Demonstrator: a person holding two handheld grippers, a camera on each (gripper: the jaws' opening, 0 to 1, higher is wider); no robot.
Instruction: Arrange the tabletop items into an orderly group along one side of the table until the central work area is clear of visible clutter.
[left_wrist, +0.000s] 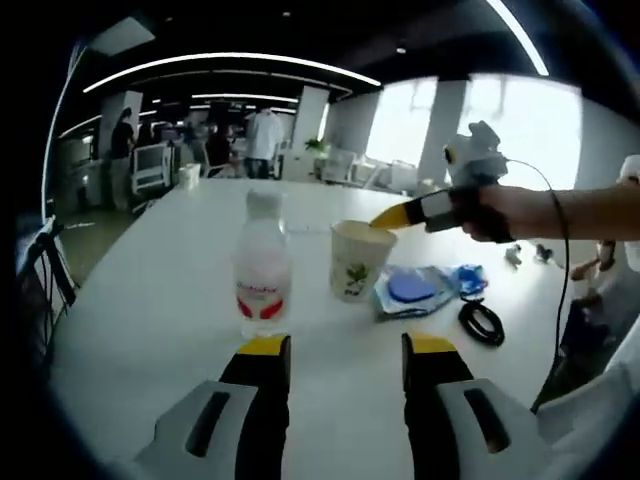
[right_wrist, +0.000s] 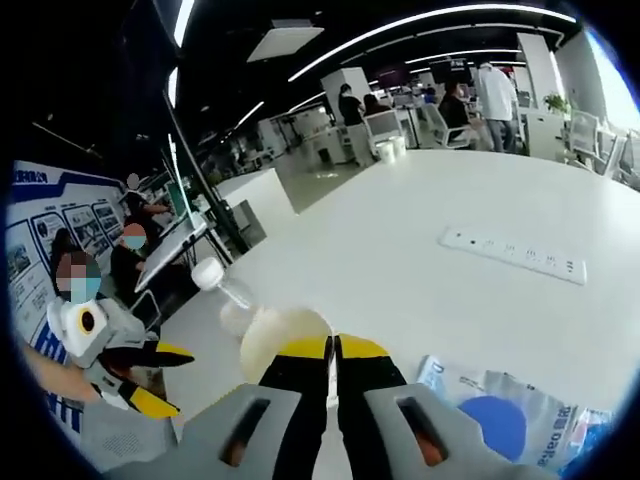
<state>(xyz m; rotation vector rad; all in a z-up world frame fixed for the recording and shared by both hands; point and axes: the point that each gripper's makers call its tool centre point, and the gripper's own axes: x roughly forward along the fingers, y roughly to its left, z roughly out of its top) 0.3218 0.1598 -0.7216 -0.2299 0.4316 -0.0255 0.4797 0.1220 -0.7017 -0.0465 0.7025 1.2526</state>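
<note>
The white surface (left_wrist: 150, 300) runs wide through the left gripper view, bare across the upper left of the frame, its near edge curving down the left side; that open stretch is the likely room for lining things up. In the right gripper view a white power strip (right_wrist: 512, 253) lies right of centre, well apart from the rest.

The water bottle (left_wrist: 263, 265) stands upright at centre, just above the left gripper (left_wrist: 340, 352), whose jaws stand apart with nothing between them. Moving straight ahead would put the bottle off the left jaw, so shifting slightly left first seems wise.

The paper cup (left_wrist: 358, 258) stands right of the bottle. The right gripper (left_wrist: 388, 214) reaches in from the right to the cup's rim; in its own view the right gripper (right_wrist: 334, 346) has its jaws pressed nearly together on that pale rim (right_wrist: 275, 335). A thin rim grip can crumple; lifting gently and level looks safest.

A blue packet (left_wrist: 415, 291) lies just beside the cup, and a black cable coil (left_wrist: 481, 322) sits lower right.
</note>
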